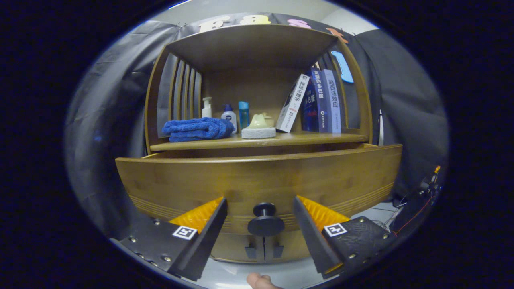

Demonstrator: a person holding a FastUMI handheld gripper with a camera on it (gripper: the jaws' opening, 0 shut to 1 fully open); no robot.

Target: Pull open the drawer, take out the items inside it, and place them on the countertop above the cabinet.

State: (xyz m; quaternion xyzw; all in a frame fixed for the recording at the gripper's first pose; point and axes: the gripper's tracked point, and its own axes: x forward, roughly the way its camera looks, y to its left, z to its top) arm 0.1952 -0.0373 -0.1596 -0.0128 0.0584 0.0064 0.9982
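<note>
Gripper (260,224) fingers gape wide around the drawer knob (265,220); towel (197,129), bottles and books crowd the countertop above.

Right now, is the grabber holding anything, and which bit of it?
Nothing is held. The gripper is open, its fingers standing on either side of the drawer knob without pressing on it. The drawer looks already pulled out.

Wooden drawer (257,180) with dark knob (265,220), ajar.

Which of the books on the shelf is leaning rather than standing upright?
The white book, leftmost of the row: it tilts right against the upright blue books. The gripper is open around the drawer knob.
</note>
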